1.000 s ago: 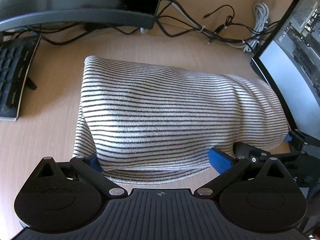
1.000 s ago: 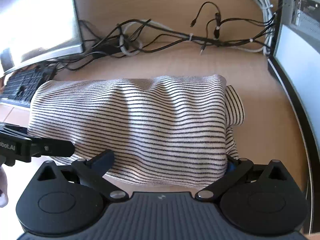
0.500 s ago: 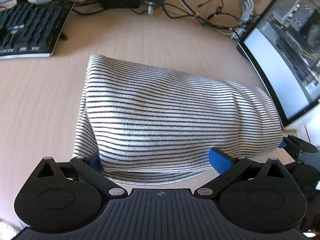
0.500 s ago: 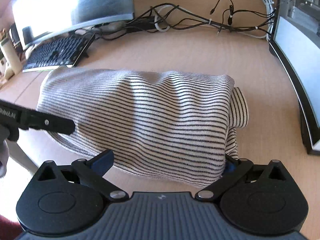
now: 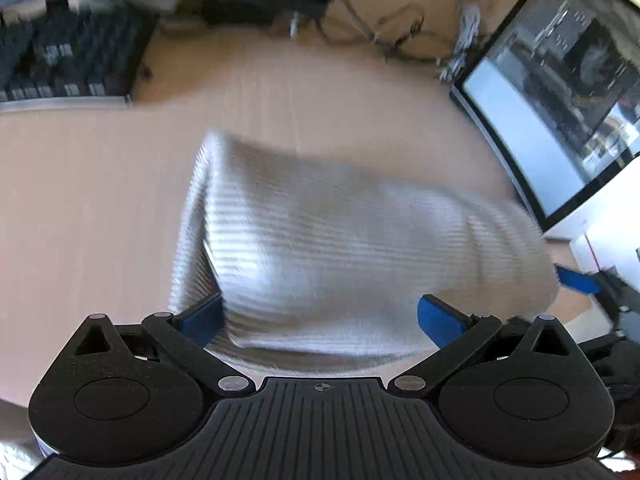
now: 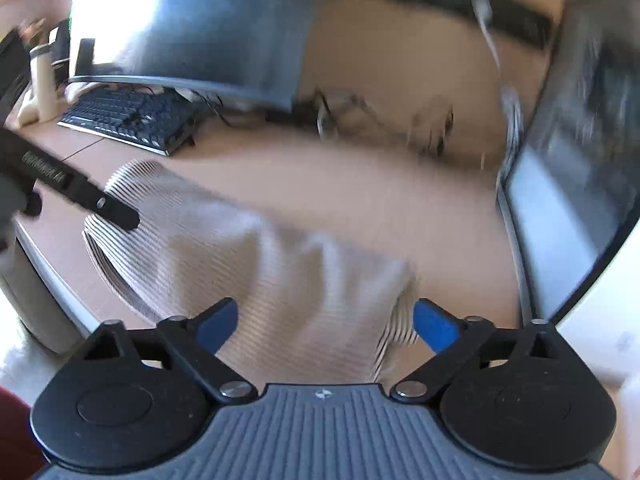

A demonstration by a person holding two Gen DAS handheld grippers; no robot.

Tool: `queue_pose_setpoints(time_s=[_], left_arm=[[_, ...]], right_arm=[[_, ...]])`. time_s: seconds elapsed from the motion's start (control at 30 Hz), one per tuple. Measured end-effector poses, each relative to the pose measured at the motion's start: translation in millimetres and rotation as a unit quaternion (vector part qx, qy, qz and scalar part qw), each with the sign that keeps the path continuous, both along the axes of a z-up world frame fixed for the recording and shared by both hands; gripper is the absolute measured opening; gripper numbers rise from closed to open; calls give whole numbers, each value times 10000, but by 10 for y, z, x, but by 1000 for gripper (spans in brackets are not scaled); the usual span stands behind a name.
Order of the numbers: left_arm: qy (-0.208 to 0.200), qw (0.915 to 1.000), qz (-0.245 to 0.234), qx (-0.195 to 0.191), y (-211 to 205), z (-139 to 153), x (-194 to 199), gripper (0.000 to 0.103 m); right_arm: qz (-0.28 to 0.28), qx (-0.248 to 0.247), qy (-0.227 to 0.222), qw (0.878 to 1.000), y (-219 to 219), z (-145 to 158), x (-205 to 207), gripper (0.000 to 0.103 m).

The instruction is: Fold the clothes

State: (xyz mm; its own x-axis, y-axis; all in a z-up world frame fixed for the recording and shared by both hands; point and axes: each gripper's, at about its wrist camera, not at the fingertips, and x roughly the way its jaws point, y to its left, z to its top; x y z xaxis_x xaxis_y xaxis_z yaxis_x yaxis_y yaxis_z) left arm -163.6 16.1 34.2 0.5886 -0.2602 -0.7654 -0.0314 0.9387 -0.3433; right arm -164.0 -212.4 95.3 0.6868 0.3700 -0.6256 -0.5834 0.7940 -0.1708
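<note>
**Both grippers wide over a striped bundle on the desk**

Plainly, the left gripper [image 5: 320, 316] has its blue pads spread wide, nothing pinched between them; the near hem of the striped garment [image 5: 340, 248] lies in the gap, low in the frame. The right gripper [image 6: 326, 320] is likewise spread, with cloth between its pads but not clamped. Both views are motion-blurred, so whether the pads touch the fabric cannot be told.

The garment lies folded on the wooden desk [image 5: 100, 184], straight ahead of each gripper. Its long axis runs left to right across the left wrist view, and from upper left to lower centre in the right one. Each gripper sits at one end of the near edge, neither clearly nearer.

Farther out, a keyboard [image 6: 132, 120] lies at upper left, a monitor [image 5: 552, 120] at the right edge, cables [image 6: 384, 120] behind.
</note>
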Motion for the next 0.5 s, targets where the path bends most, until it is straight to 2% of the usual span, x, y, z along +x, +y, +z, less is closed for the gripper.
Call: queue_pose_setpoints(time_s=[0.1, 0.17, 0.27, 0.47, 0.5], left_arm=[[-309, 9976, 316, 538, 78, 199, -61, 103], [-392, 9920, 566, 1060, 82, 300, -106, 103], [-470, 9848, 602, 1561, 25, 400, -119, 103], [-520, 9852, 516, 1551, -97, 477, -151, 103], [-516, 9853, 527, 1540, -104, 483, -145, 103]], right_arm=[[395, -24, 146, 9991, 269, 29, -51, 76], [776, -178, 283, 9964, 493, -87, -137, 76], [1332, -629, 98, 9890, 821, -308, -325, 81], [1747, -1270, -415, 9755, 1134, -558, -260, 82], [1843, -1427, -457, 9714, 1168, -577, -252, 77]])
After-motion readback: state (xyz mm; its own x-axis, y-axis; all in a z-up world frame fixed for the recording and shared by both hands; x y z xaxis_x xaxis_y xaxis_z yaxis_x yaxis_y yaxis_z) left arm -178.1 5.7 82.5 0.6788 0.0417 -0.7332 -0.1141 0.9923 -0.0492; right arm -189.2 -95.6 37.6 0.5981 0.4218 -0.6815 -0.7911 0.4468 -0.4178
